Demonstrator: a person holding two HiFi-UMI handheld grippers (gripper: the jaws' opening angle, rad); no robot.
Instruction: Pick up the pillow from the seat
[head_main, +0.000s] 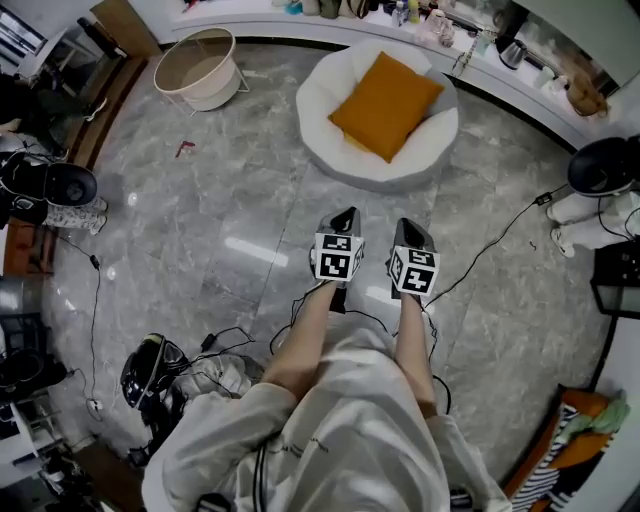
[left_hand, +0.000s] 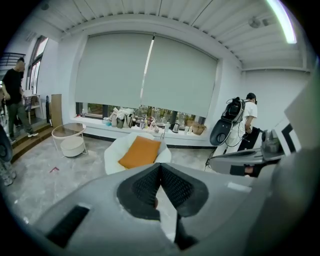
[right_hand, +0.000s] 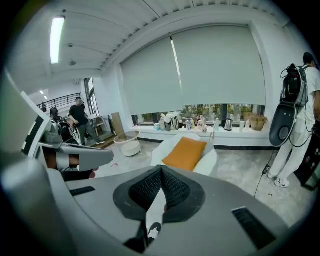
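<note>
Pillow (head_main: 386, 104): orange, square, lying tilted in the hollow of a round white seat (head_main: 330, 130), untouched. Head view: seat stands on a grey marble floor (head_main: 200, 230), well apart from both tongs, with open floor between. The left tongs (head_main: 347, 214) and right tongs (head_main: 410, 228) are held side by side on outstretched arms and angled down toward the seat. A round side table (head_main: 196, 68) stands to the seat's left, with a small red scrap (head_main: 184, 148) on the floor near it. A long window ledge (head_main: 300, 30) behind the seat is crowded with small items and a kettle (head_main: 512, 52). Black cables (head_main: 500, 240) trail across the floor at right, and a dark helmet-like object (head_main: 148, 372) lies at lower left. Left gripper view: the tongs' pads meet at their tips, closed, with nothing between them. The pillow (left_hand: 140, 152) sits in the seat beyond the tips, the side table (left_hand: 70, 140) to its left; a person in dark clothes (left_hand: 14, 95) stands at far left, and a person in white (left_hand: 248, 120) carrying a backpack rig at right. Right gripper view: pads closed tip to tip, empty. The pillow (right_hand: 186, 153) lies just above and right of the tips in the picture, and the ledge behind is under drawn blinds (right_hand: 200, 70).
</note>
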